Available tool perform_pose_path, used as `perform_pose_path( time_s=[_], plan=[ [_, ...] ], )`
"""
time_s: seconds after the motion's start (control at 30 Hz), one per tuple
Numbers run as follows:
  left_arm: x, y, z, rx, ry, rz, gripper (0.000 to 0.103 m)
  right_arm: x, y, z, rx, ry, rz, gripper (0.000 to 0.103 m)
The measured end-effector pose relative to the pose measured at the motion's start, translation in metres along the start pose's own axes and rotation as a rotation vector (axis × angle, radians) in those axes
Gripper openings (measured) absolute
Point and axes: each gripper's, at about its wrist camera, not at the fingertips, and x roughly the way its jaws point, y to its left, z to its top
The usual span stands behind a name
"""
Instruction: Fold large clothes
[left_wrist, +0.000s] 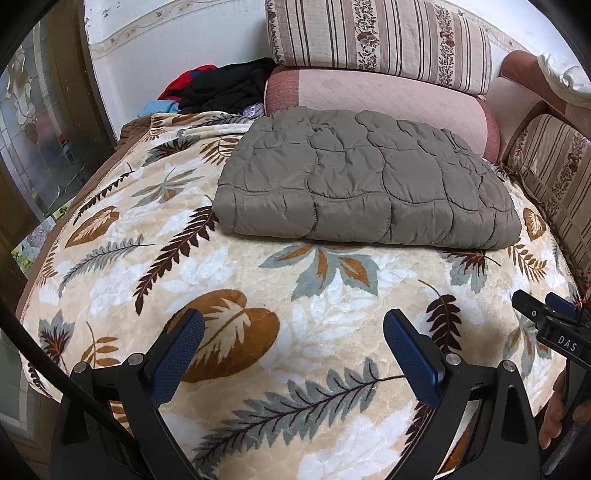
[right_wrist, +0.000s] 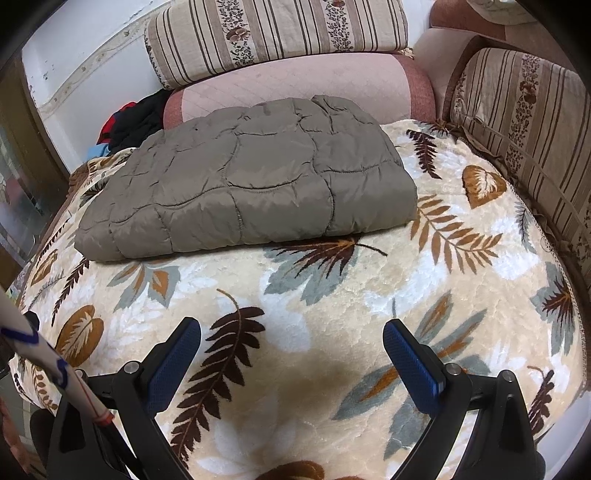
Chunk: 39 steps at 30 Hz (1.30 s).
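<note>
A grey-brown quilted jacket (left_wrist: 364, 181) lies folded into a thick rectangle on the leaf-patterned blanket (left_wrist: 258, 280), toward the back of the bed. It also shows in the right wrist view (right_wrist: 251, 184). My left gripper (left_wrist: 293, 325) is open and empty, hovering over the blanket in front of the jacket, apart from it. My right gripper (right_wrist: 291, 334) is open and empty too, over the blanket (right_wrist: 332, 295) in front of the jacket. The right gripper's body (left_wrist: 554, 325) shows at the right edge of the left wrist view.
A pink bolster (left_wrist: 388, 99) and striped floral cushions (left_wrist: 380, 40) stand behind the jacket; another striped cushion (right_wrist: 524, 125) lines the right side. A pile of black, red and blue clothes (left_wrist: 221, 88) lies at the back left. A glass door (left_wrist: 33, 140) is left.
</note>
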Motion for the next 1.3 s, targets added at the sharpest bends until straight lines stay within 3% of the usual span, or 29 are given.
perform_pose_path(
  time_s=[0.67,0.93,1.07,1.2,1.3],
  plan=[
    [-0.004,0.007,-0.003,-0.009,0.003,0.002,0.098,-0.004,0.002,-0.003,0.001,-0.001,-0.001,0.101],
    [0.015,0.009,-0.002,-0.020,0.043,-0.003,0.098,0.005,-0.002,-0.002,0.016,0.018,0.012,0.101],
    [0.033,0.027,0.007,-0.077,0.078,-0.074,0.098,0.008,-0.016,0.009,0.064,-0.007,0.109,0.101],
    [0.060,0.070,0.031,-0.239,0.110,-0.189,0.098,0.013,-0.043,0.036,0.122,-0.050,0.111,0.102],
    [0.080,0.098,0.057,-0.298,0.073,-0.238,0.098,0.034,-0.078,0.061,0.212,-0.039,0.156,0.103]
  ],
)
